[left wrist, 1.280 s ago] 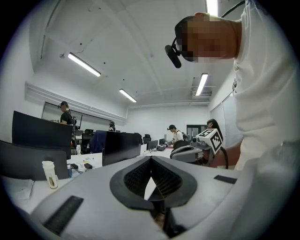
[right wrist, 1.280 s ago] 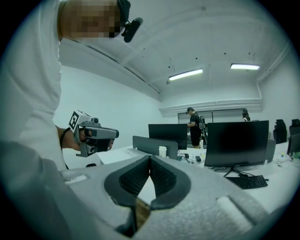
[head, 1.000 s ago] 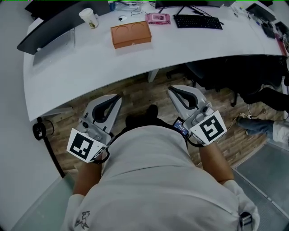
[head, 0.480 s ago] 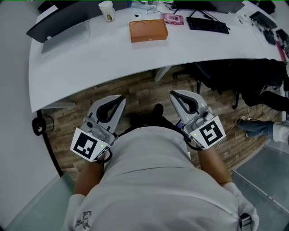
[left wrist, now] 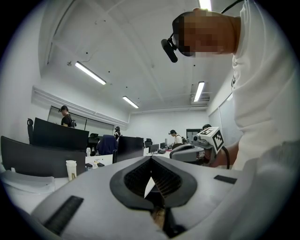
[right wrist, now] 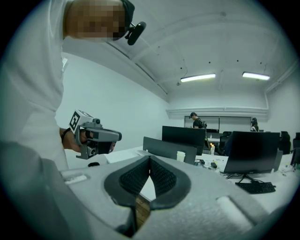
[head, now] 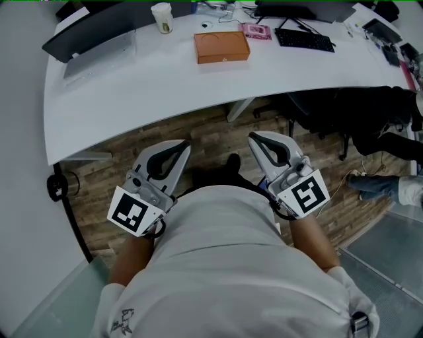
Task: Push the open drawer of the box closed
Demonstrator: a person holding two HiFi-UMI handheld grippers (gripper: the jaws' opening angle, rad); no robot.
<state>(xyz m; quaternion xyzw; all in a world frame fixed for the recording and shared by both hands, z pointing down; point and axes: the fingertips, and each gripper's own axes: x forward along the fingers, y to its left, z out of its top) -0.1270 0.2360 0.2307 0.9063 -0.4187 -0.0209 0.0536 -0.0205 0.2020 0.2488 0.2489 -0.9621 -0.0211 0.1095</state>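
Left gripper point(head: 183, 146): held low in front of the person's torso, over the wooden floor point(head: 211, 135), on the near side of the counter point(head: 165, 86) edge. The left gripper view shows its fingers point(left wrist: 136, 178) narrow, with the tips meeting. Only a small eye-shaped gap shows between the ribbed pads, and nothing is in it.

Right gripper point(head: 255, 137): held at the same height, beside the left gripper and apart from it, also short of the counter edge. Its fingers point(right wrist: 133, 176) are closed tip to tip and hold nothing.

Box point(head: 221, 47): orange-brown, lying flat on the counter. It is well ahead of both pairs of fingers, roughly on the line that runs between them, and neither pair touches it. Whether its drawer stands open cannot be told from the head view.

Other items on the counter:
- Cup point(head: 162, 18): upright, ahead and to the left of the left fingers, beyond the box.
- Pink case point(head: 255, 31): just beyond the box's right end, ahead of the right fingers.
- Keyboard point(head: 304, 39): ahead and to the right of the right fingers.
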